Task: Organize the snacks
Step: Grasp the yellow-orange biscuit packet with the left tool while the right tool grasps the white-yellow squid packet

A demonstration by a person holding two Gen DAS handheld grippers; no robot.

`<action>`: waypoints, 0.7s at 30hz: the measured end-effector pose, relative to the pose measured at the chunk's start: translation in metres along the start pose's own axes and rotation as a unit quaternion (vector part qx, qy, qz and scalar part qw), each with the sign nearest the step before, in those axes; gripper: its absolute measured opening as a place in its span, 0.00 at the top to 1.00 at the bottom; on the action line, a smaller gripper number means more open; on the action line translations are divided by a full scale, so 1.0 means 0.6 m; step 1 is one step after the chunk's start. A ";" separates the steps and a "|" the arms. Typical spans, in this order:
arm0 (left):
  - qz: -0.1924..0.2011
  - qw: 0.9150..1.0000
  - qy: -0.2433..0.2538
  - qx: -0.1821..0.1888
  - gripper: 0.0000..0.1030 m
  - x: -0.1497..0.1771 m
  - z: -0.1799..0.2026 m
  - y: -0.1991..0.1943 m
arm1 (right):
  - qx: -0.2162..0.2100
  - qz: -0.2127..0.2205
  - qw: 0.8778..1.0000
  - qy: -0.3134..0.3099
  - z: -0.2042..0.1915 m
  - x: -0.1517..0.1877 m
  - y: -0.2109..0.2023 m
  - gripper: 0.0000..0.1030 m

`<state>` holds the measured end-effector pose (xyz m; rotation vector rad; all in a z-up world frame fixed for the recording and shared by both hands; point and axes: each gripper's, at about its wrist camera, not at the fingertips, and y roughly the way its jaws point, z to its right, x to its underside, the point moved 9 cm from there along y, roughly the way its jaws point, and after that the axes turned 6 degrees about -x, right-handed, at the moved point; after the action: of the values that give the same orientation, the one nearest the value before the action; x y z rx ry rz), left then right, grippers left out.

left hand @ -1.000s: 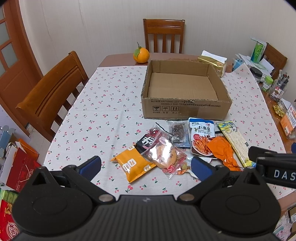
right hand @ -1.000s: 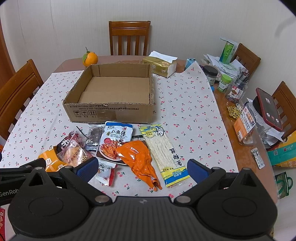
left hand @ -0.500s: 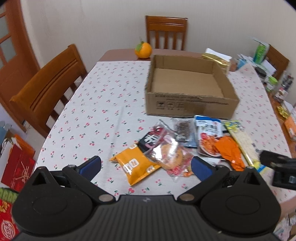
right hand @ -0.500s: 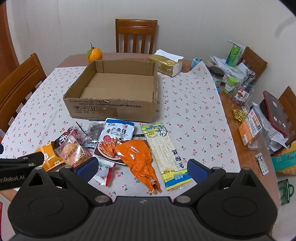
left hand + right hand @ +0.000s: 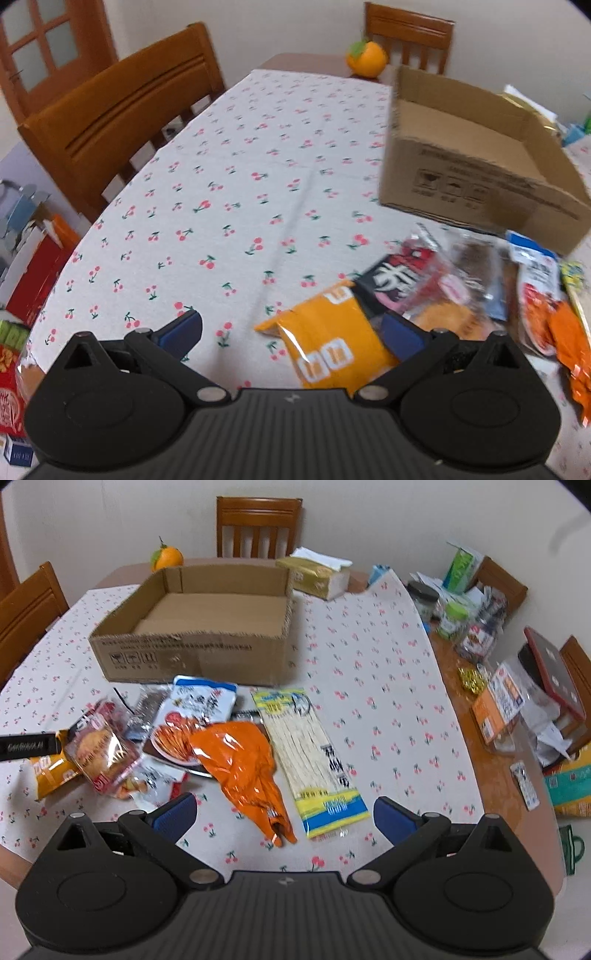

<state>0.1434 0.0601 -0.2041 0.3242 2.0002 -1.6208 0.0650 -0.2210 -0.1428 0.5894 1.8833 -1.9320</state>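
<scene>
Two grippers are in view, each spread wide with nothing between its blue pads.

Left gripper [image 5: 291, 334]: it sits low over the cherry-print tablecloth [image 5: 236, 192]. The yellow snack packet [image 5: 328, 347] lies on the cloth inside the gap between the fingers, nearer the right-hand pad, which overlaps the packet's right edge in the left wrist view; contact cannot be confirmed. Just past the packet, toward the cardboard box [image 5: 476, 188], lie a black-and-red packet [image 5: 399, 277] and a clear bag holding a round cake [image 5: 450, 314]. This view is motion-blurred.

Right gripper [image 5: 284, 818]: it hovers above the cloth on the near side of the box. The orange foil wrapper [image 5: 243, 768] and the long yellow-and-blue noodle-strip packet [image 5: 314, 753] lie side by side ahead of the gap, their near ends reaching between the pads without touching them. Behind the wrapper, toward the box, lies a blue-topped fish snack bag [image 5: 199, 709], partly under the wrapper.

All snack items lie in a loose row along the near wall of the box, outside it. The box interior shows bare cardboard. An orange fruit [image 5: 166, 557] stands behind the box's far left corner, and a tissue pack [image 5: 317, 576] behind its far right corner.
</scene>
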 end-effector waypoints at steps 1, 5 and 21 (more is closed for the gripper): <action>-0.002 1.000 -0.004 0.001 0.01 0.000 -0.002 0.006 | 0.000 -0.001 1.000 0.002 0.001 0.004 0.001 0.00; -0.011 1.000 -0.014 0.011 0.01 0.006 -0.009 0.015 | 0.002 -0.003 1.000 0.005 0.001 0.010 0.002 0.00; -0.022 0.999 0.026 0.021 0.01 0.043 -0.051 0.023 | -0.014 0.008 1.000 0.004 -0.026 -0.013 0.012 0.00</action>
<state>0.1214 0.0891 -0.2258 0.3426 2.0262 -1.7011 0.0760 -0.2057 -0.1451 0.6031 1.9008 -1.8928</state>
